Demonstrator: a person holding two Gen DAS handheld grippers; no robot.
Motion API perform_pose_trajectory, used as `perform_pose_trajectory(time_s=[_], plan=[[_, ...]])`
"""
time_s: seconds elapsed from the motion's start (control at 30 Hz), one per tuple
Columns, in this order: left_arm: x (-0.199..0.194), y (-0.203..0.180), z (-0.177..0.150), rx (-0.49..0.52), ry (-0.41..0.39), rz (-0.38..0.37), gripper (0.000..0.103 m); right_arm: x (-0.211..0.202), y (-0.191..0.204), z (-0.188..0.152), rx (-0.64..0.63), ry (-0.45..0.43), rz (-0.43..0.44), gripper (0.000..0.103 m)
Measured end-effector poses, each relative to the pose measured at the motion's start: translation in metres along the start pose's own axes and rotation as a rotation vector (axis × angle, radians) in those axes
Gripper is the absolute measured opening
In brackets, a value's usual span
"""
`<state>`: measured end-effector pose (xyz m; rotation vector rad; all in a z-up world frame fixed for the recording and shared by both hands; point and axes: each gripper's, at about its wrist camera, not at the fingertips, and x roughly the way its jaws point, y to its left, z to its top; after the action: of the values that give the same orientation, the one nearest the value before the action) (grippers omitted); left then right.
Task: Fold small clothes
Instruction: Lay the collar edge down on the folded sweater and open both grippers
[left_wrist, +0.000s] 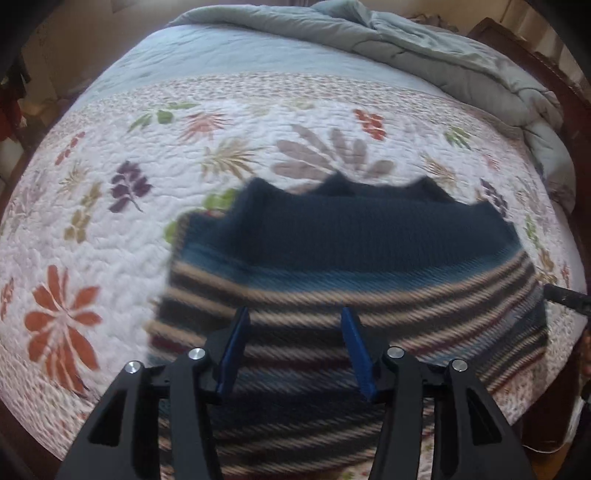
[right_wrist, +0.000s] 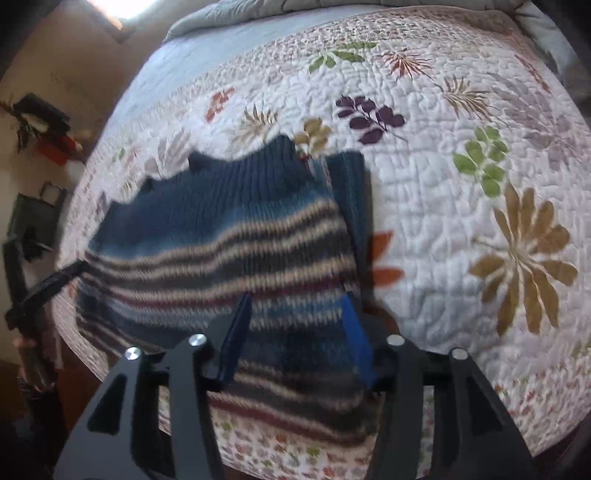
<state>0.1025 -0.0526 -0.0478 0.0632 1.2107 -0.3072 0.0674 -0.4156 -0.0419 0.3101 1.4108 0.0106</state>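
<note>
A striped knit sweater (left_wrist: 351, 266) lies spread on the flowered quilt (left_wrist: 110, 206), near the quilt's front edge. Its dark blue upper part points away from that edge, toward the grey comforter (left_wrist: 424, 40) bunched at the far end of the bed, and its tan, brown and maroon stripes run across the part nearest the edge. The picture is blurred, so the folds of the sweater cannot be made out well. From the right wrist view, a narrow dark blue flap (right_wrist: 351, 184), perhaps a sleeve, lies along the sweater's right side.

The left gripper (left_wrist: 295, 314) hovers over the striped lower part of the sweater, its blue fingers (left_wrist: 236, 347) spread wide with nothing between them. The right gripper (right_wrist: 297, 299) hangs over the sweater's lower right corner, its jaws likewise wide apart and empty; whether the fingertips touch the knit cannot be told. The right gripper's black tip shows at the sweater's right edge in the left wrist view.
</note>
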Motion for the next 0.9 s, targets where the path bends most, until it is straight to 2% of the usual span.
perform_pose_trajectory(time_s=[0.17,0.3,0.47,0.67,0.73,0.9], plan=[[-0.005,-0.024,-0.011,0.025,-0.029,0.036,0.062,-0.001,0.006,-0.015,-0.013,0.003,-0.020,0.060],[-0.003,-0.027,-0.014,0.021,-0.025,0.030,0.066,0.005,0.007,-0.019,-0.024,0.009,-0.025,0.069],[0.008,-0.025,-0.016,0.026,-0.015,0.047,0.068,0.021,-0.002,-0.018,-0.002,0.028,-0.029,0.071],[0.034,-0.016,-0.019,0.028,0.031,0.064,0.069,0.052,-0.029,-0.019,0.096,0.078,0.064,0.077],[0.047,-0.008,-0.021,0.008,0.063,0.049,0.073,0.052,-0.030,-0.021,0.103,0.073,0.076,0.077],[0.059,-0.001,-0.023,0.000,0.070,0.011,0.078,0.055,-0.028,-0.022,0.090,0.092,0.070,0.076]])
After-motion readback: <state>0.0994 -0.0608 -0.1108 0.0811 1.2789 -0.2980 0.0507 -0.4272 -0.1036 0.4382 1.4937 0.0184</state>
